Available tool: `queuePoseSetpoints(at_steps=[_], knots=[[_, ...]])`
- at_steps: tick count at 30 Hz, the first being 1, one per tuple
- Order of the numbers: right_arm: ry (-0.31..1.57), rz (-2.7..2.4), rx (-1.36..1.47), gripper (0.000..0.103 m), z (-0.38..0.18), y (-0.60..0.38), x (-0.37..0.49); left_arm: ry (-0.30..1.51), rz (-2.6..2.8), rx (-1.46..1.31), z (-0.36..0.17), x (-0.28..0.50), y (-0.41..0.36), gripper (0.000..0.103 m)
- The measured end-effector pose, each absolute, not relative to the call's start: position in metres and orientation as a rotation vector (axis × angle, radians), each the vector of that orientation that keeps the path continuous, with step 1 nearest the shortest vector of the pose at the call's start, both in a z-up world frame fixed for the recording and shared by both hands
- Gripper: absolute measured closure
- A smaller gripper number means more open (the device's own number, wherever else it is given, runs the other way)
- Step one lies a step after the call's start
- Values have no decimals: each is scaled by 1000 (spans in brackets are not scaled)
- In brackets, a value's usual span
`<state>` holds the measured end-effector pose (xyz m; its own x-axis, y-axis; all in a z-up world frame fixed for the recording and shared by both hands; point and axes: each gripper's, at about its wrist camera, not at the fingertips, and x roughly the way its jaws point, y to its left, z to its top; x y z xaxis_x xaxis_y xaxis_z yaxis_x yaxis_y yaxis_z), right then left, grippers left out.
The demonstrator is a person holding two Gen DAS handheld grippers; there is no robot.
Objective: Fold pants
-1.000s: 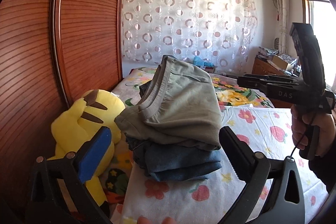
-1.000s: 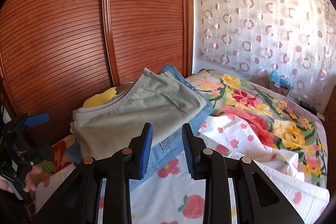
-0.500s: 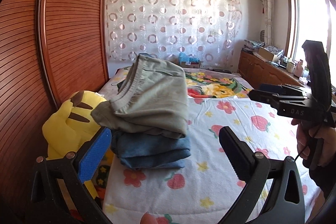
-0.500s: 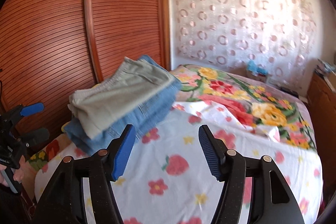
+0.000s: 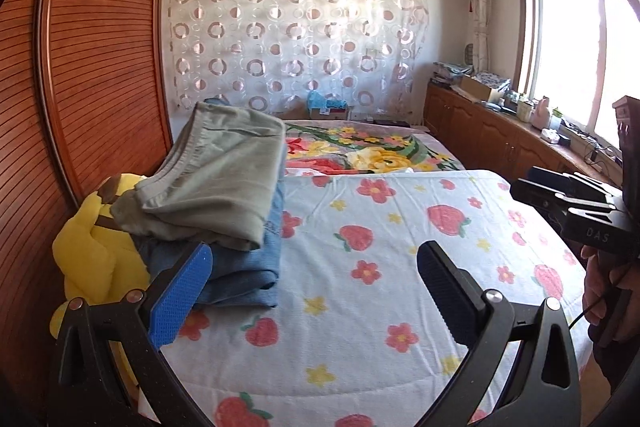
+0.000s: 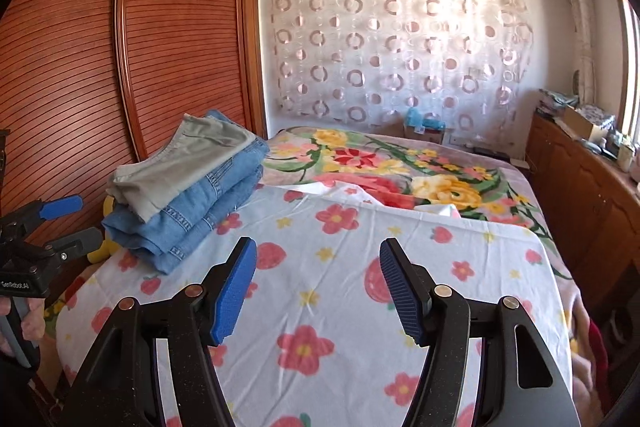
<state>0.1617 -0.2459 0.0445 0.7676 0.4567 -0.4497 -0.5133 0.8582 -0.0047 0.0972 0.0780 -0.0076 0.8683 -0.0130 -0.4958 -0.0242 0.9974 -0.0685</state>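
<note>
Folded grey-green pants [image 5: 224, 179] lie on top of folded blue jeans [image 5: 244, 267] in a stack at the left edge of the bed; the stack also shows in the right wrist view, pants [image 6: 184, 163] over jeans [image 6: 192, 219]. My left gripper [image 5: 312, 287] is open and empty, just right of and in front of the stack. My right gripper [image 6: 318, 287] is open and empty above the strawberry-print sheet [image 6: 360, 307], well right of the stack. Each gripper shows at the edge of the other's view.
A yellow plush toy [image 5: 96, 247] sits between the stack and the wooden wardrobe doors [image 5: 92, 67]. A floral blanket [image 6: 400, 167] covers the far bed. Low wooden cabinets [image 5: 500, 139] with clutter run under the window at right.
Both grippers have pulled back from the stack and swung right. My right gripper has opened wide. The stack stays on the bed, now left of both.
</note>
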Motion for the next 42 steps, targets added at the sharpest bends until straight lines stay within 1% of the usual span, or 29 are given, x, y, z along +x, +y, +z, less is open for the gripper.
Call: queuePoseSetpoints(at_steps=[7, 9, 11, 22, 29, 36, 42], knots=[[451, 504, -104, 36, 49, -257, 124, 509, -34, -62, 6, 87, 49, 1], [445, 489, -100, 31, 50, -263, 116, 505, -34, -54, 9, 85, 42, 1], [437, 468, -96, 29, 51, -268, 108, 506, -44, -56, 11, 83, 34, 1], [441, 355, -45, 29, 53, -277, 86, 496, -69, -32, 24, 79, 3, 1], [414, 330, -35, 29, 61, -272, 74, 467, -78, -20, 41, 72, -6, 1], [372, 316, -28, 23, 61, -268, 57, 437, -76, -12, 56, 61, -9, 1], [351, 311, -25, 21, 58, -264, 44, 416, -71, -8, 65, 51, -7, 1]])
